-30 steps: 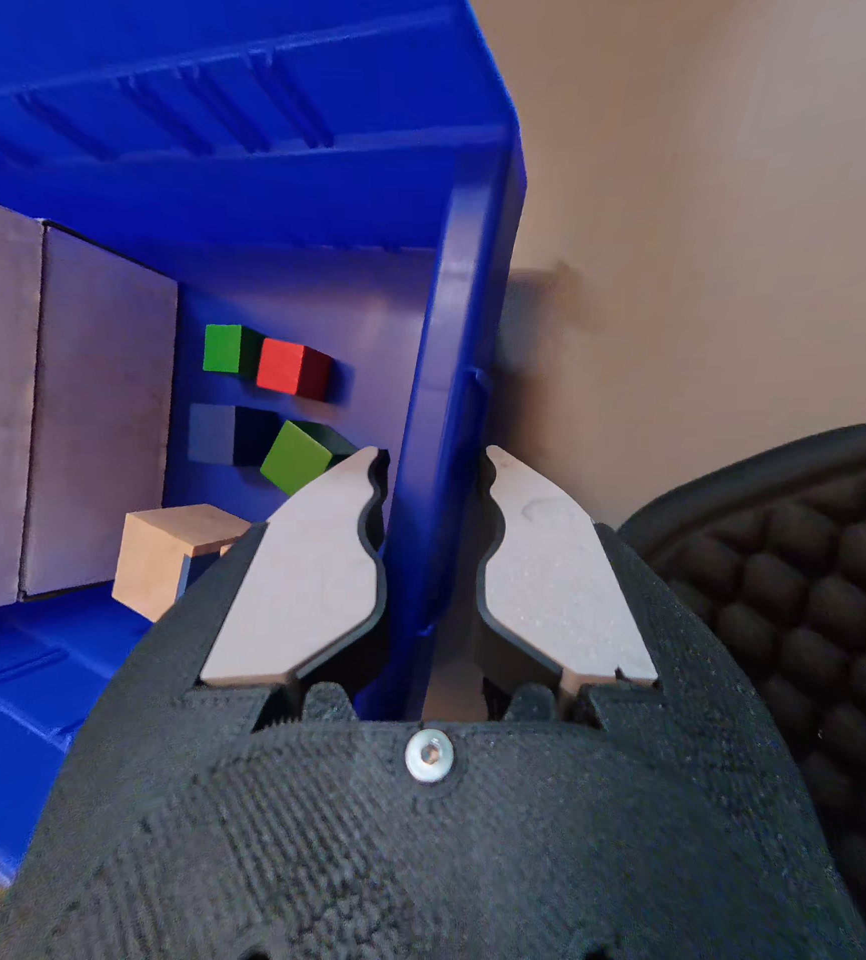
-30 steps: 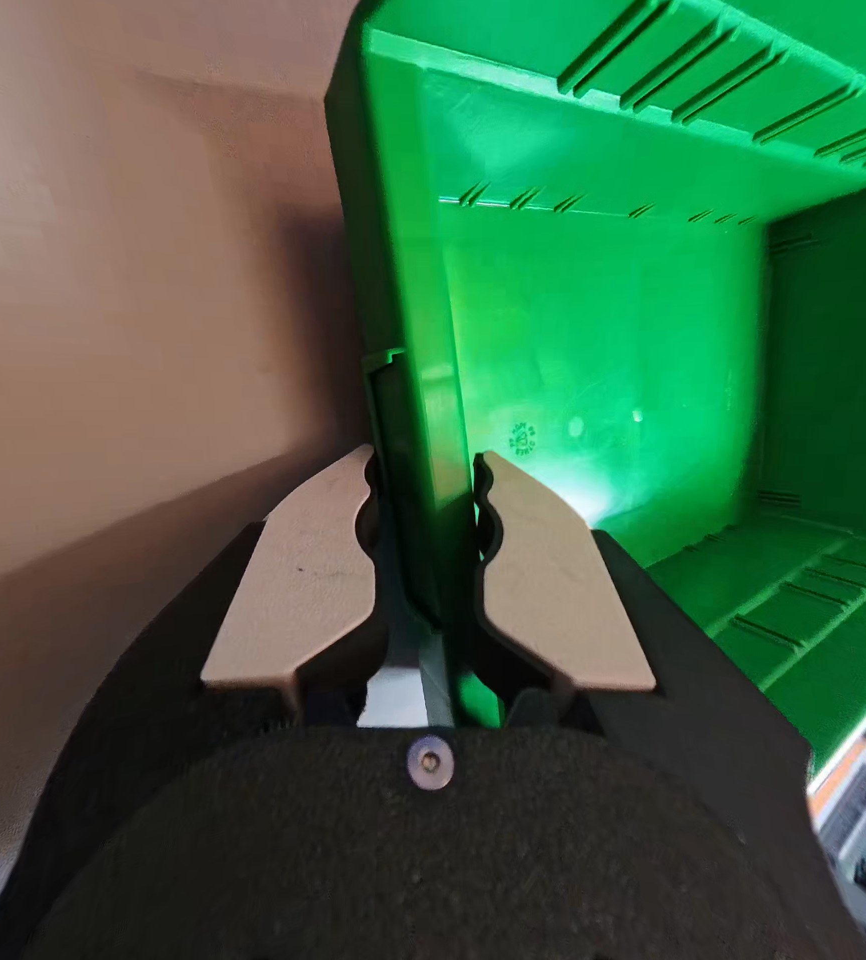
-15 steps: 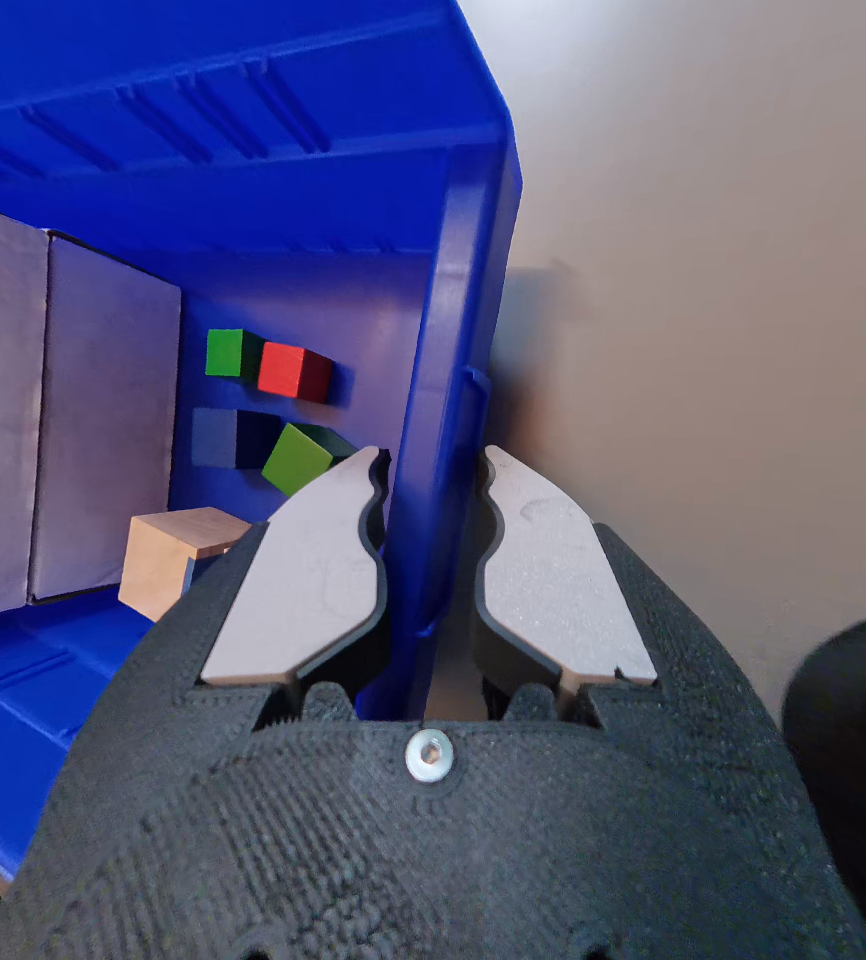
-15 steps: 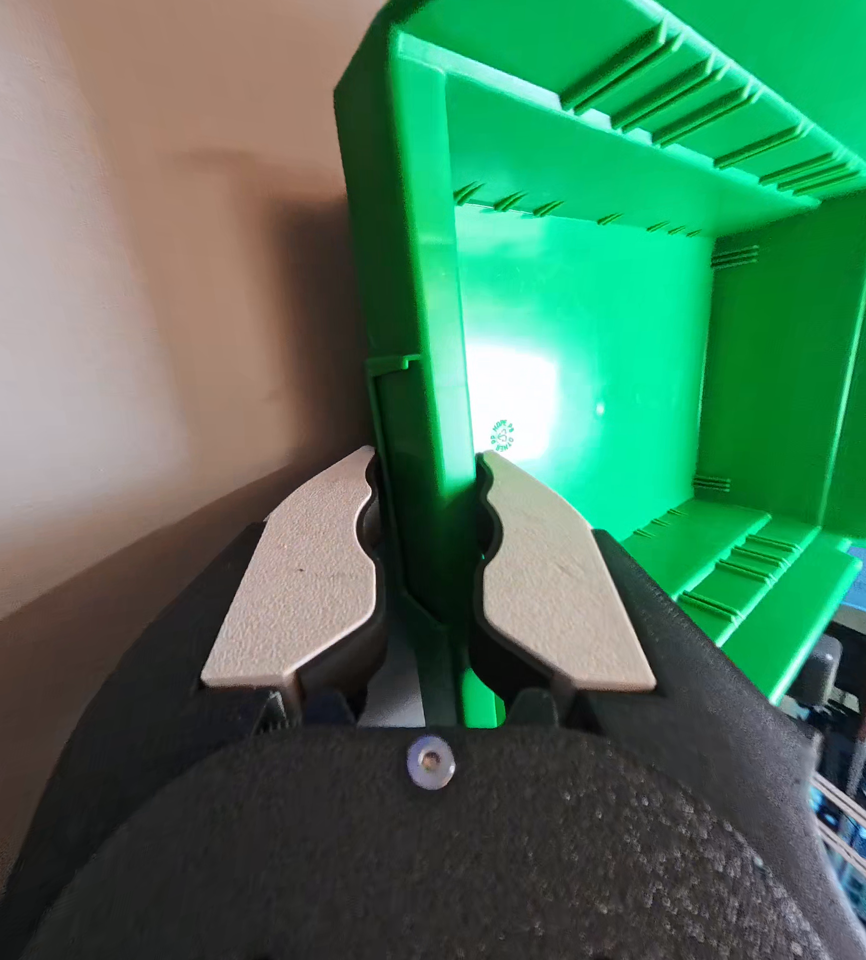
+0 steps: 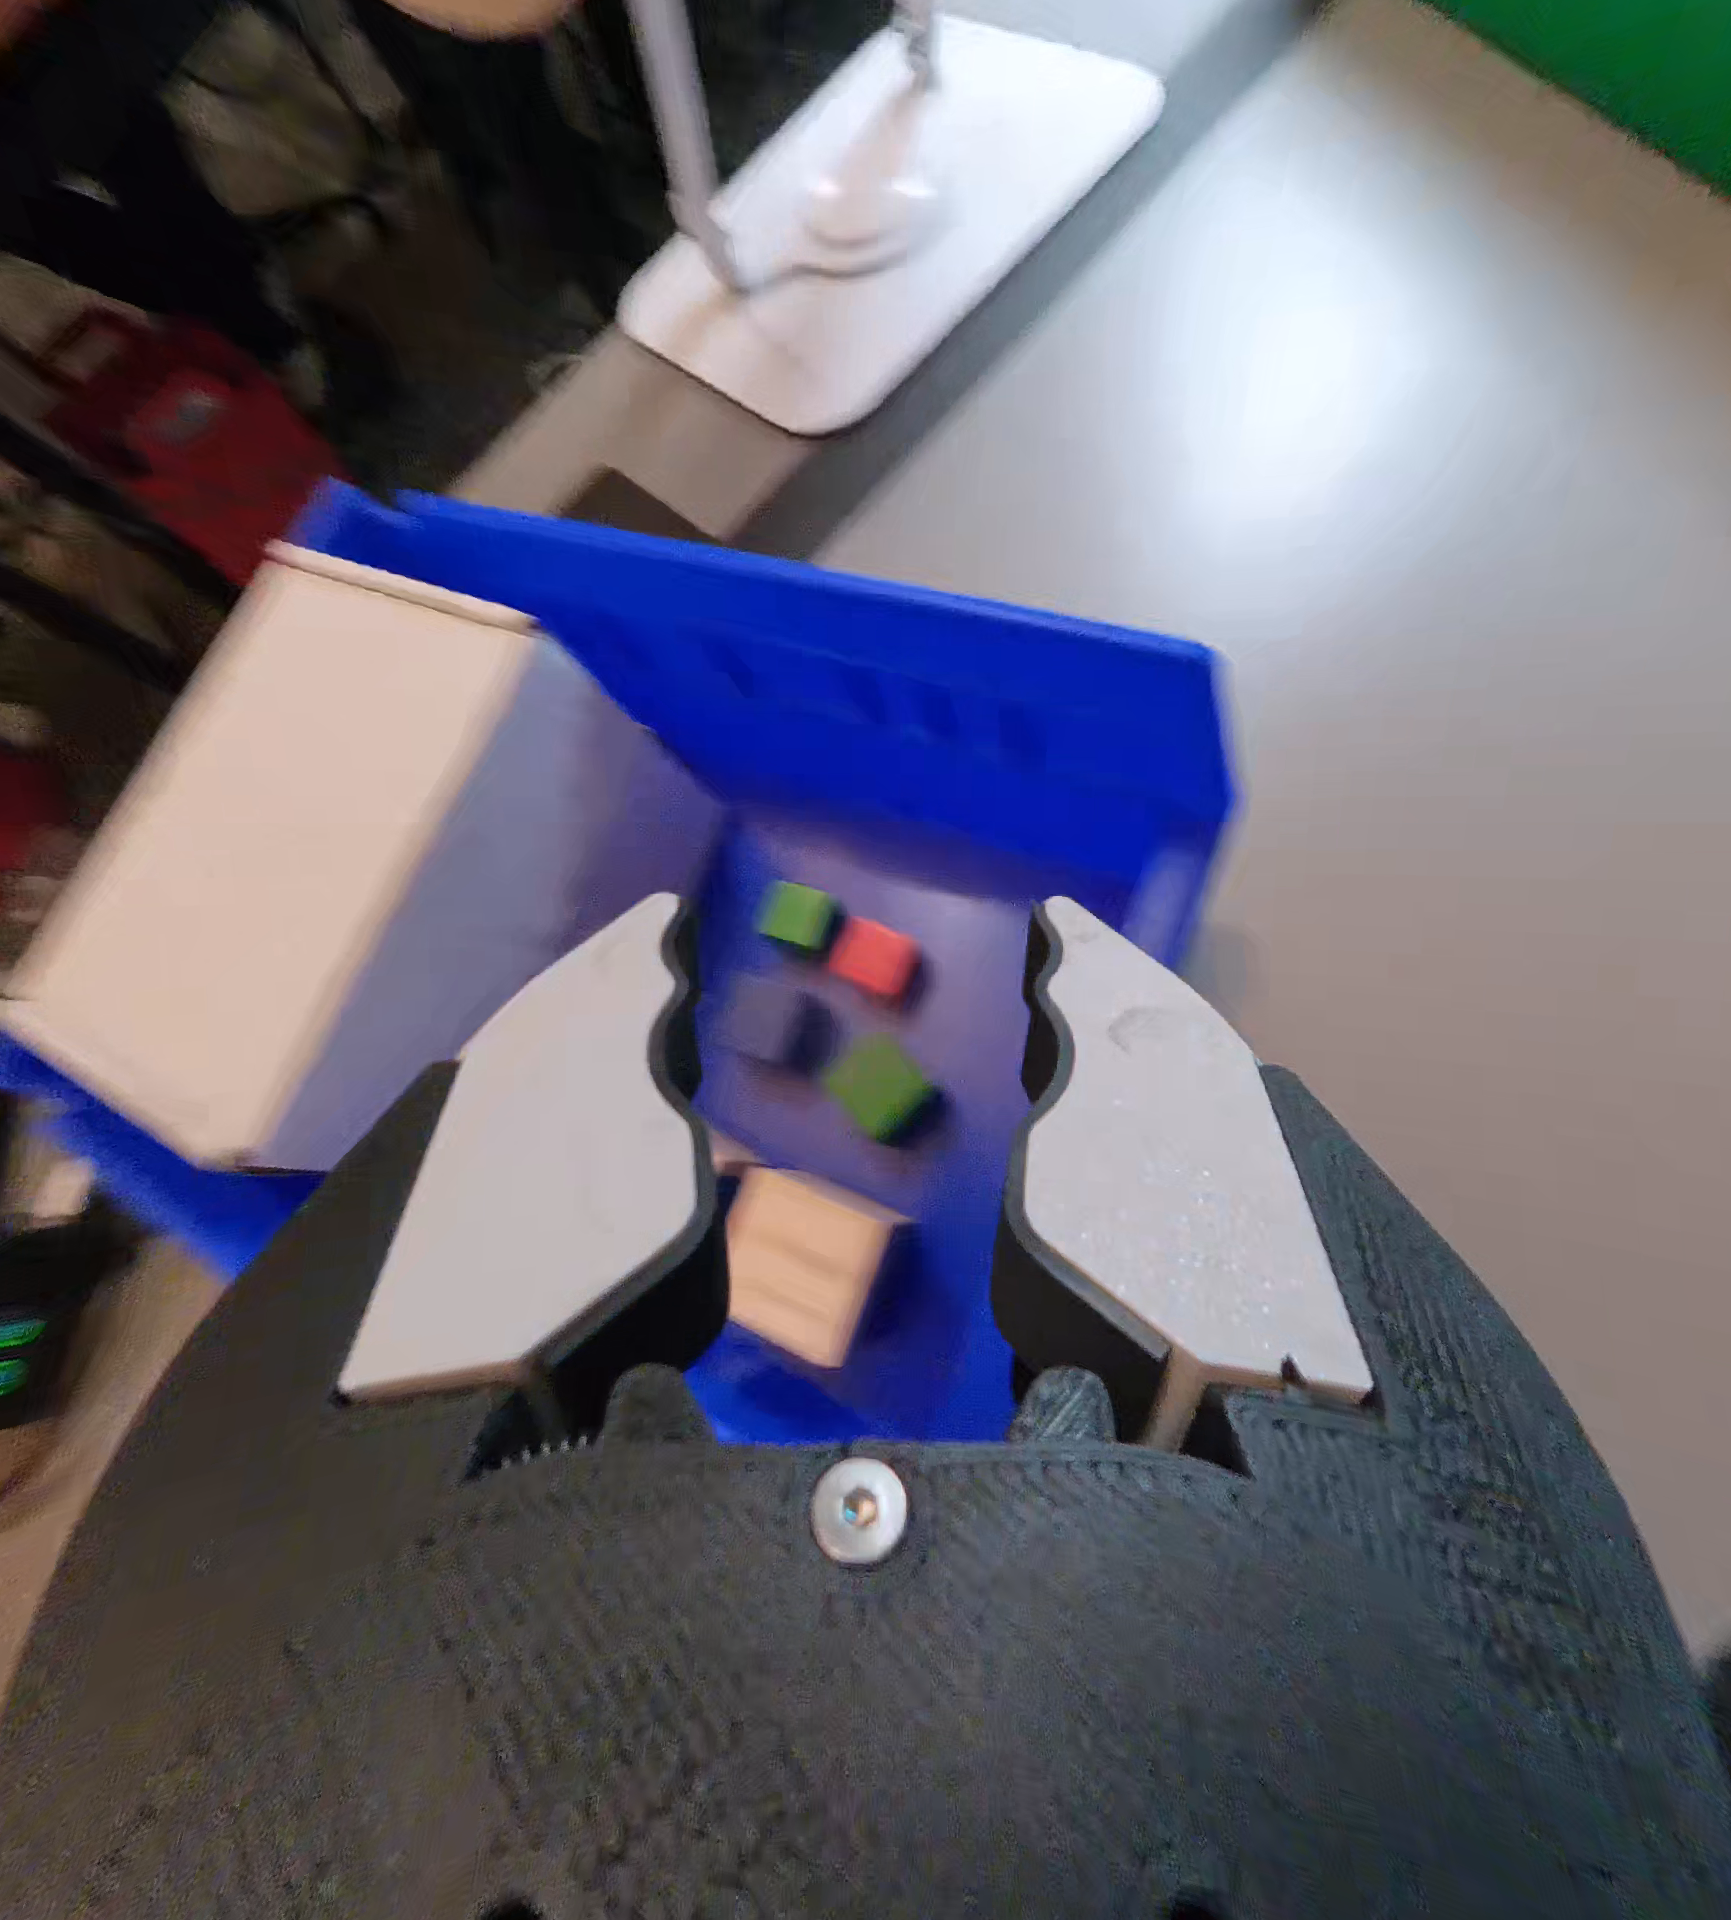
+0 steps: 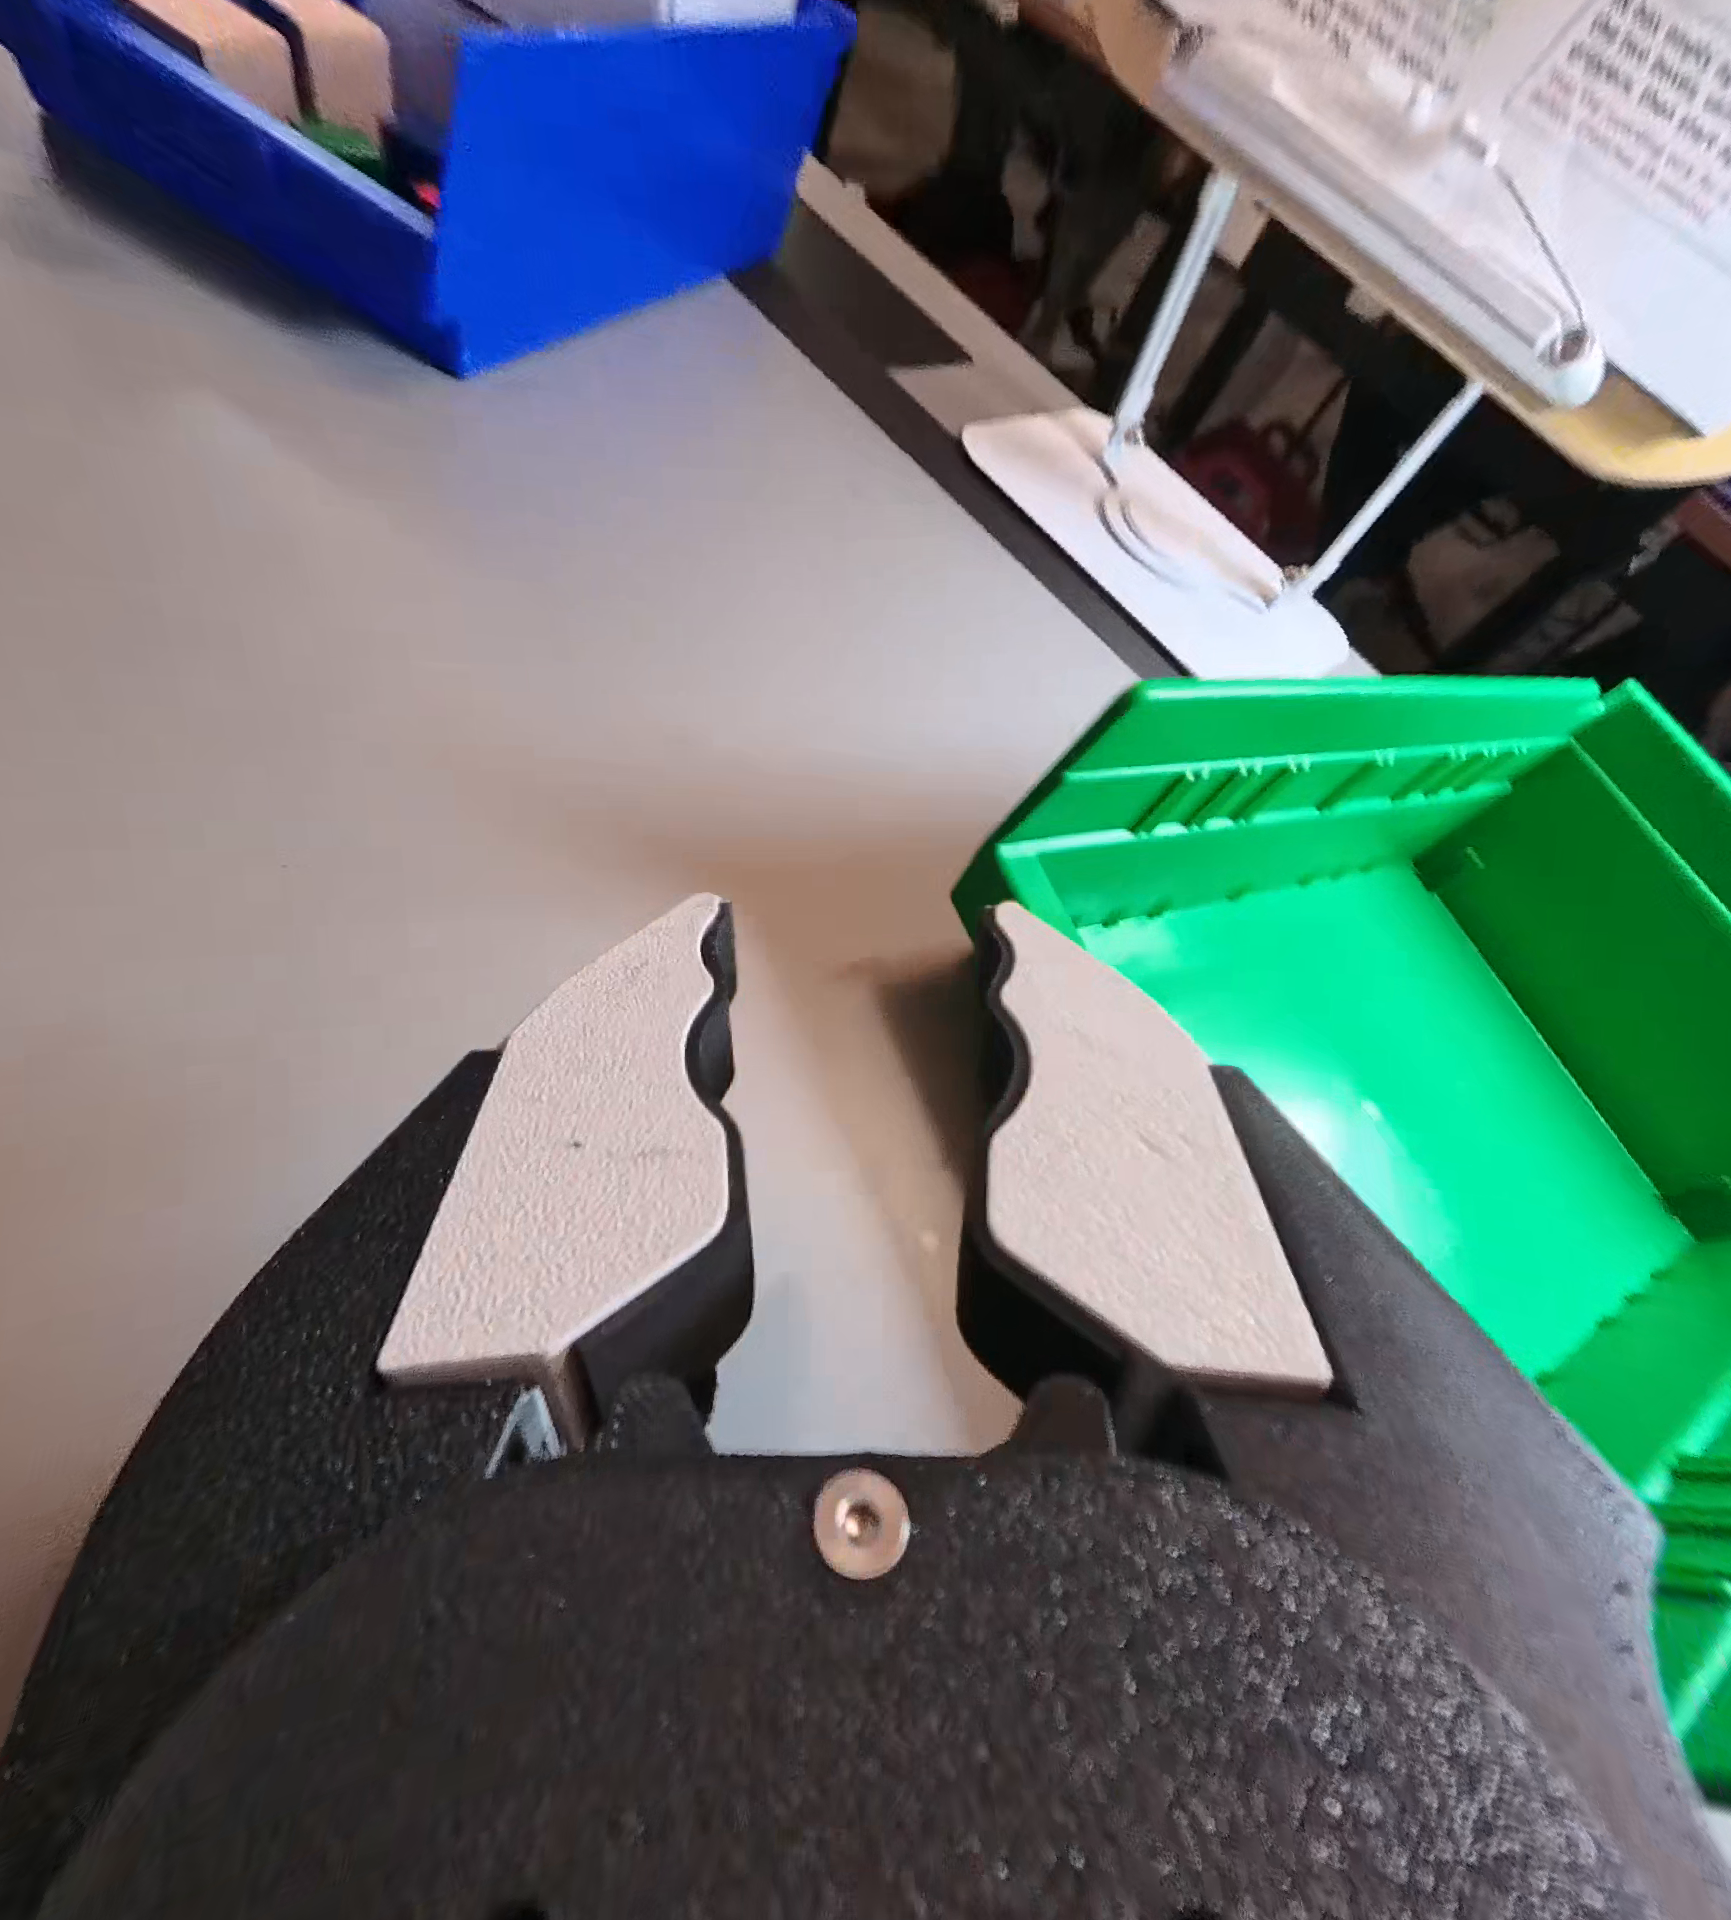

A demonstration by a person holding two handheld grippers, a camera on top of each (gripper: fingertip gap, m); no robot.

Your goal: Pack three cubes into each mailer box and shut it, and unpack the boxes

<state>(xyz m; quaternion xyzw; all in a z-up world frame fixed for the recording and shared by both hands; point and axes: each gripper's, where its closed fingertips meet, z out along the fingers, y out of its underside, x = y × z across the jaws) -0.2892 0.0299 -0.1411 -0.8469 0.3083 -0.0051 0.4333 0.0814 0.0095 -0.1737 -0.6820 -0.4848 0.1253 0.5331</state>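
The grey table top carries two plastic bins, well apart. The blue plastic bin holds the task's goods; the green plastic bin is seen empty.

Inside the blue bin, a pale cardboard mailer box stands on edge against the left wall. It is judged light and stiff but crushable at its panels; hold is best taken across an edge or flap.

Beside it lie a larger bare wooden cube, two green cubes, a red cube and a dark blue cube. These are judged light, rigid and smooth; opposite flat faces suit the grip.

The left gripper hangs above the cubes, jaws apart, empty. The right gripper is likewise spread and empty, over bare table beside the green bin.

Obstructions noted: the bin walls, the close-packed cubes, and a white stand base at the table's far edge.
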